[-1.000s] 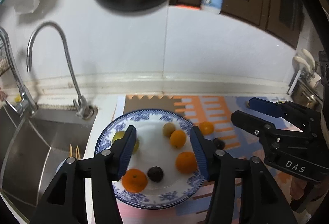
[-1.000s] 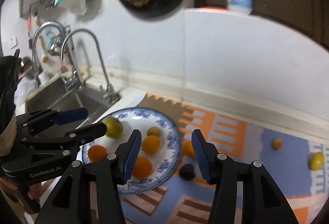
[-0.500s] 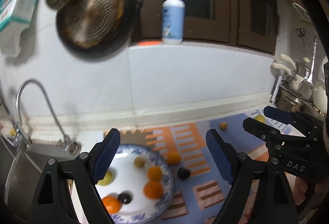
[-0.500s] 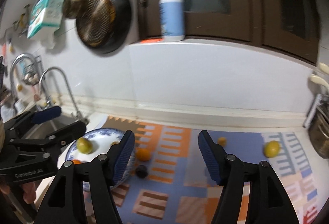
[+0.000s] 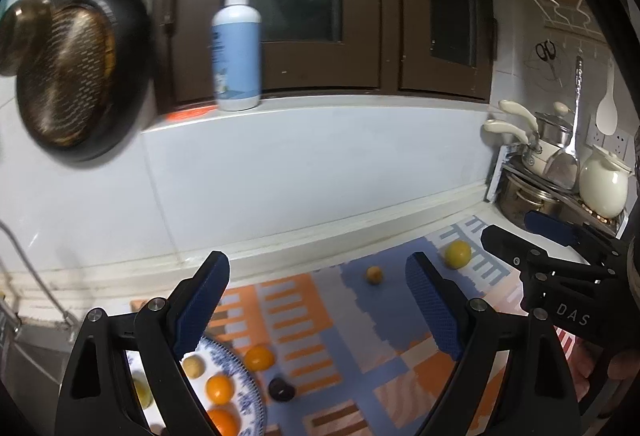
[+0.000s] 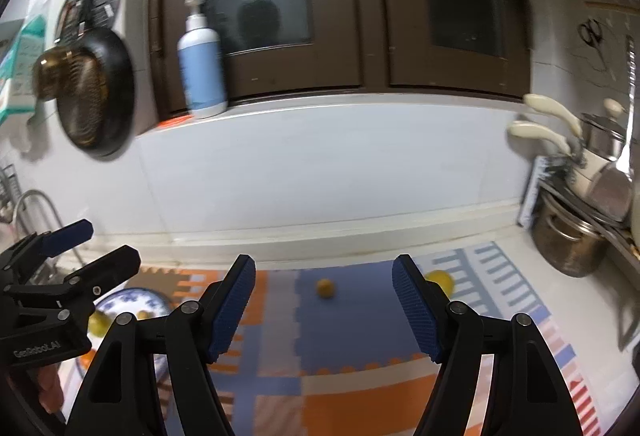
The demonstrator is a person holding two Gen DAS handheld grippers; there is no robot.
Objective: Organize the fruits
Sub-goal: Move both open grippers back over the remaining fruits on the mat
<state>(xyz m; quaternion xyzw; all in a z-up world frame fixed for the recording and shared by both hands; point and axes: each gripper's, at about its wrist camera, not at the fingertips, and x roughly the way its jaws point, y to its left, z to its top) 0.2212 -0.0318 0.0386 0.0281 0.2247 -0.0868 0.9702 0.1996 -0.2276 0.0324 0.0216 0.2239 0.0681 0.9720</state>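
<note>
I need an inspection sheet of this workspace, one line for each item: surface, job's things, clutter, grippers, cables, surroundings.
Surface: patterned foam mat on the counter.
Job's things: blue-rimmed plate holding several fruits; an orange and a dark fruit just off its rim; a small yellow fruit and a larger yellow fruit farther right.
Clutter: nothing seen.
Grippers: left gripper and right gripper both open, empty.
Cables: nothing seen.
Surroundings: pump bottle on the ledge, hanging pan, pots, faucet.
</note>
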